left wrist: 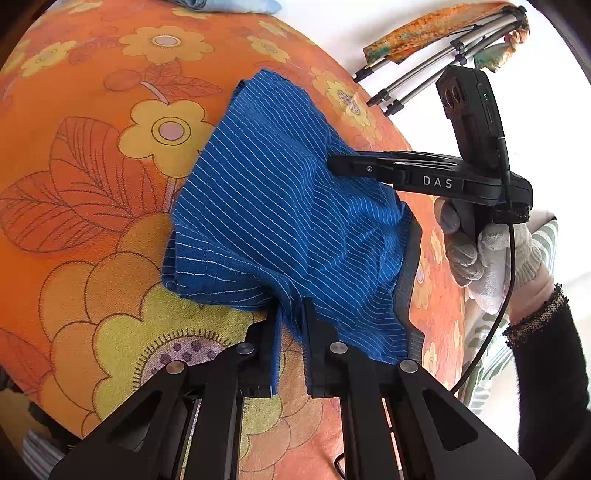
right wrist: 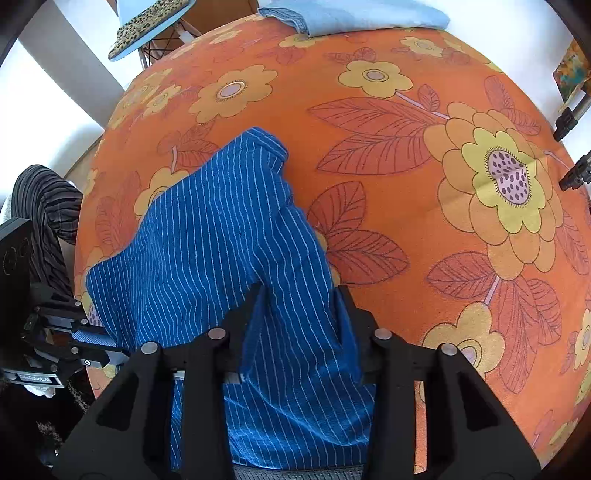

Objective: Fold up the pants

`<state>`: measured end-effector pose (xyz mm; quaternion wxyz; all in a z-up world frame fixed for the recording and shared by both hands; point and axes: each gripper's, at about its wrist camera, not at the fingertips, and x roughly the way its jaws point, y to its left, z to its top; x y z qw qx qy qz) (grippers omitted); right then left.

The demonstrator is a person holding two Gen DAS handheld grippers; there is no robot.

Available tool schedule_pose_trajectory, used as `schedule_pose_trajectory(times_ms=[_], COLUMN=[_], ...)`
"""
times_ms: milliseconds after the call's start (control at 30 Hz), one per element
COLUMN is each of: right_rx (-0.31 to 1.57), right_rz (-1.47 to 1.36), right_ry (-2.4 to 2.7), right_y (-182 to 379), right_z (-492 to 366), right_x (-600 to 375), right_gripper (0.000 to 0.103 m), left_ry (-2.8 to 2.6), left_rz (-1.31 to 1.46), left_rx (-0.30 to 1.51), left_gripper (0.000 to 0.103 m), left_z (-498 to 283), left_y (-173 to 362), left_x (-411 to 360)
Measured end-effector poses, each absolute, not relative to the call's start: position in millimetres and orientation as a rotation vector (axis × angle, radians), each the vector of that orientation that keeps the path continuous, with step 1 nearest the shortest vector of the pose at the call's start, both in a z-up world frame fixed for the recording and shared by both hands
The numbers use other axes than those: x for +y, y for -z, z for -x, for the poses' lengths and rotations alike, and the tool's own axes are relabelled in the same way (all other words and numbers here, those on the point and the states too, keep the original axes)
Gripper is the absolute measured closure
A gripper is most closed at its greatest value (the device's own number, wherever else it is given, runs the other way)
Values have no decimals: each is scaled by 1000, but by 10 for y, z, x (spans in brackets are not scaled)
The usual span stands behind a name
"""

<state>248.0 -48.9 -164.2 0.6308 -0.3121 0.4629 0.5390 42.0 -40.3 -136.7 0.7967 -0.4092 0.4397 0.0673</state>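
Note:
Blue pinstriped pants (left wrist: pixel 266 206) lie bunched on a table under an orange flowered cloth (left wrist: pixel 74 92); a grey waistband (left wrist: pixel 410 280) shows at their right edge. My left gripper (left wrist: pixel 291 314) is shut on the near edge of the pants, and a strip of blue cloth hangs between its fingers. My right gripper (left wrist: pixel 334 164), held by a gloved hand (left wrist: pixel 480 254), reaches in from the right onto the pants. In the right wrist view the pants (right wrist: pixel 207 236) fill the gap between the fingers of the right gripper (right wrist: pixel 301 295), which press on a raised fold. The left gripper (right wrist: pixel 107 349) shows at the left, with blue cloth in it.
A folded light blue garment (right wrist: pixel 351 16) lies at the table's far edge. Tripod legs (left wrist: pixel 424 81) stand past the right edge. A chair with a leopard-print cushion (right wrist: pixel 147 26) stands beyond the far left. Dark striped fabric (right wrist: pixel 44 206) hangs by the left edge.

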Motion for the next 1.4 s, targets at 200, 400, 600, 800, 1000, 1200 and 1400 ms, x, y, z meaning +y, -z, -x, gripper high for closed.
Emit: schedule_pose_trajectory(times_ms=[200, 400, 600, 800, 1000, 1200, 1400], right_rx=[1073, 1060, 1049, 995, 1031, 1008, 972], right_rz=[678, 568, 444, 336, 309, 433, 255], right_ry=[-1200, -1134, -1090, -1076, -984, -919, -825], right_y=[1641, 1466, 1217, 982, 1023, 1155, 1039], right_z=[-2298, -2231, -2183, -2096, -2323, -2338, -2304], right_x=[-509, -656, -847, -1043, -1132, -1012, -1530], right_gripper=[92, 94, 95, 95, 95, 80, 50], left_ry=[-127, -114, -123, -94, -64, -43, -55], left_rz=[927, 913, 905, 857, 934, 878, 745], left_rx=[943, 920, 869, 833, 864, 898, 876], left_gripper=[97, 99, 100, 100, 100, 100, 88], left_z=[-353, -291, -255, -251, -260, -297, -168], left_y=[1395, 1324, 1183, 993, 1131, 1180, 955], left_x=[-337, -304, -193, -73, -147, -303, -327])
